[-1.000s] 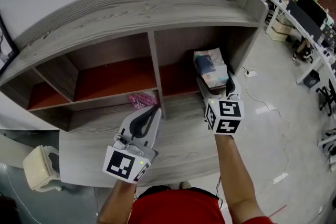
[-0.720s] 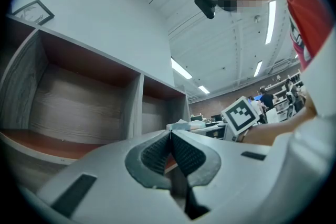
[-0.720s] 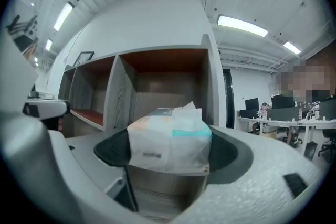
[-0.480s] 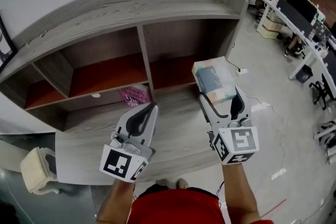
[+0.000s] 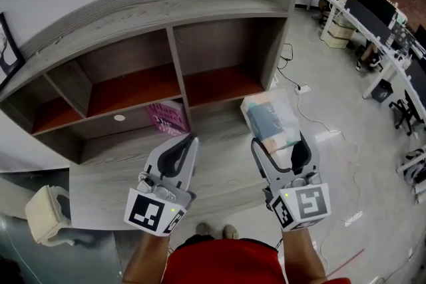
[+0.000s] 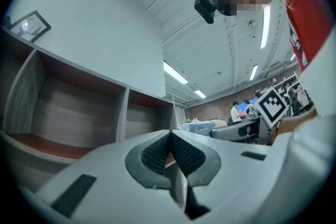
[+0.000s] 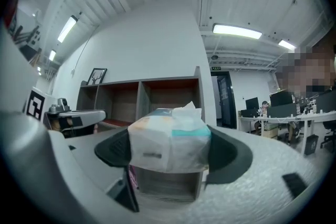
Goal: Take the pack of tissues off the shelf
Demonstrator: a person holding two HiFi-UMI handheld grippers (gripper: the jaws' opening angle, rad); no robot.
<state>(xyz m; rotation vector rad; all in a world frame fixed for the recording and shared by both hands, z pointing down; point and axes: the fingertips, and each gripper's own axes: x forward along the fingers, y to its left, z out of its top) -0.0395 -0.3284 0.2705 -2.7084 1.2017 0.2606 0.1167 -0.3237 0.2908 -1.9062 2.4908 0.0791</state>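
The pack of tissues [image 5: 271,120], white plastic with teal and peach print, is clamped between the pads of my right gripper [image 5: 277,144], out in front of the grey wooden shelf [image 5: 200,6] and clear of its right-hand cubby [image 5: 223,83]. In the right gripper view the pack of tissues [image 7: 169,139] fills the gap of the right gripper [image 7: 170,152], a tissue sticking up from its top. My left gripper [image 5: 181,151] hovers lower left of the pack, jaws together with nothing in them. In the left gripper view the left gripper [image 6: 170,152] shows its dark pads touching.
A pink packet [image 5: 165,119] lies on the lower ledge by the shelf's central divider. A cream appliance [image 5: 45,213] sits at the far left below the ledge. Office desks with monitors [image 5: 373,6] and people stand at the right; cables [image 5: 313,123] trail over the grey floor.
My right gripper has drawn the tissue pack out of the right cubby and back toward me, lower in view. The left gripper has stayed nearly where it was.
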